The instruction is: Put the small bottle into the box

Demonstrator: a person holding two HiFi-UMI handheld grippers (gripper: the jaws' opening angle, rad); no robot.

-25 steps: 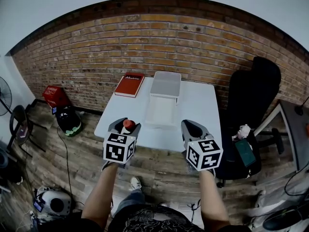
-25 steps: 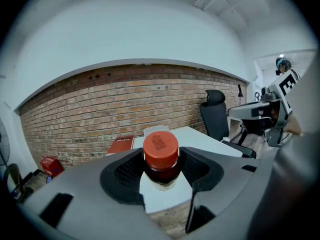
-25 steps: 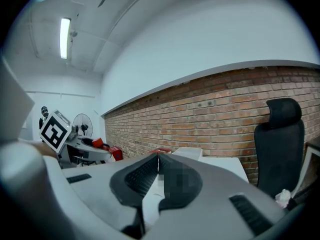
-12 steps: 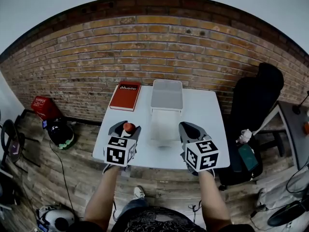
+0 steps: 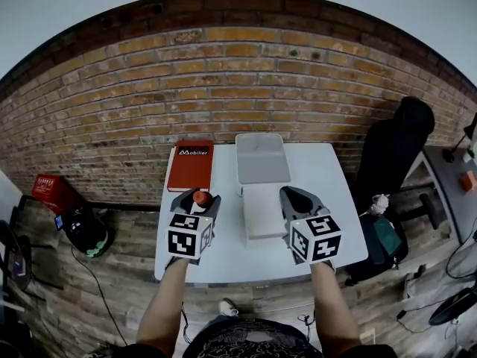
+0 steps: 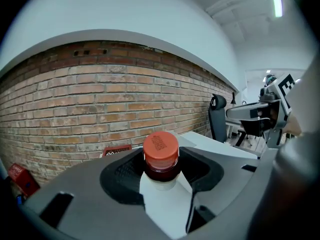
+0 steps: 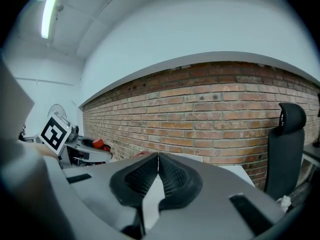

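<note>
The small bottle (image 6: 161, 156) — red-capped — was gripped upright between the fingers (image 6: 122, 176) of the left gripper (image 5: 195, 198), over the counter (image 5: 332, 177), with the box (image 5: 264, 213) at its 3 o'clock. The right gripper (image 5: 297, 198) was held at the box's 3 o'clock — its fingers (image 7: 142, 176) pressed together on nothing. A red book (image 5: 190, 166) was seen at the bottle's 12 o'clock.
</note>
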